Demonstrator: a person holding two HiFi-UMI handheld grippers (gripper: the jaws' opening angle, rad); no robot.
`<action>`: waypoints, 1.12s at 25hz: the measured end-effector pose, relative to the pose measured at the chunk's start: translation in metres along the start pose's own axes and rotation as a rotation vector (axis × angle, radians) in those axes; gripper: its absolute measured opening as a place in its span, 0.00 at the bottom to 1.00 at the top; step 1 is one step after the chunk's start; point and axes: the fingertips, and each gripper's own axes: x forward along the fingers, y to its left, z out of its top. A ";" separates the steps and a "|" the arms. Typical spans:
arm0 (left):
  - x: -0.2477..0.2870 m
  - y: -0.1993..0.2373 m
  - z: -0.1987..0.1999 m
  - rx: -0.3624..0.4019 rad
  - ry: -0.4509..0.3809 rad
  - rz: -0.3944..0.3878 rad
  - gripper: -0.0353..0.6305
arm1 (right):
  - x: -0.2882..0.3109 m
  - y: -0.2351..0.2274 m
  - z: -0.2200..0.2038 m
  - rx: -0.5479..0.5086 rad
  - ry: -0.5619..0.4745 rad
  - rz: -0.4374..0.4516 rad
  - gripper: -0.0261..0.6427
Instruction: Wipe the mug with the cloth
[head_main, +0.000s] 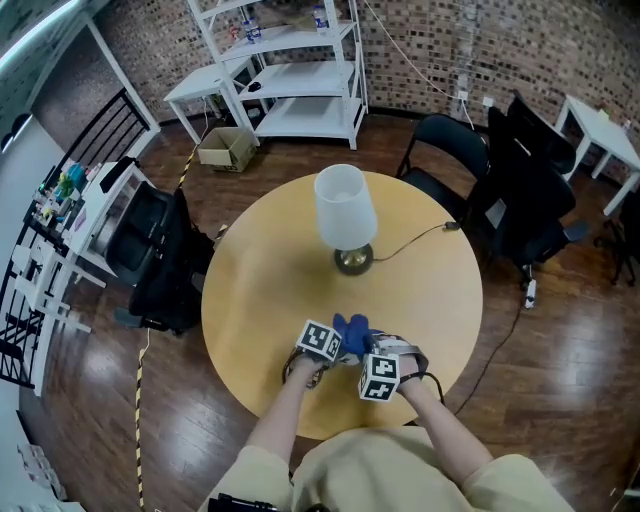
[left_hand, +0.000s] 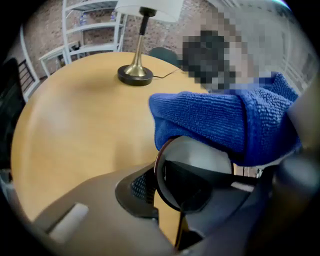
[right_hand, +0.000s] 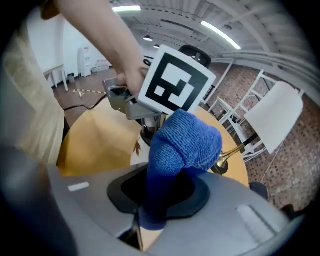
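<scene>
Clamping the rim of the white, dark-rimmed ceramic mug in its jaws, the left gripper holds it by the near edge of the round wooden surface; the blue terry cloth drapes its far side (seemingly touching), pinched in the jaws of the right gripper.

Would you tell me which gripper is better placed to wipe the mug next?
Right: the right gripper holds the blue cloth against the mug; the left gripper clamps the mug's rim.

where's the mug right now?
Left gripper view, lower centre: the mug is clamped by its rim in the left claw, with the cloth draped over it, above the table.
</scene>
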 end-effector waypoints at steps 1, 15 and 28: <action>0.000 0.001 -0.001 -0.025 -0.009 -0.004 0.11 | 0.001 -0.001 0.000 0.011 -0.005 0.008 0.15; -0.005 -0.005 -0.002 -0.114 -0.084 0.001 0.10 | 0.004 0.001 -0.047 0.578 -0.102 0.084 0.15; -0.009 0.011 -0.020 -0.341 -0.109 -0.008 0.10 | 0.018 0.028 -0.042 0.801 -0.176 0.159 0.15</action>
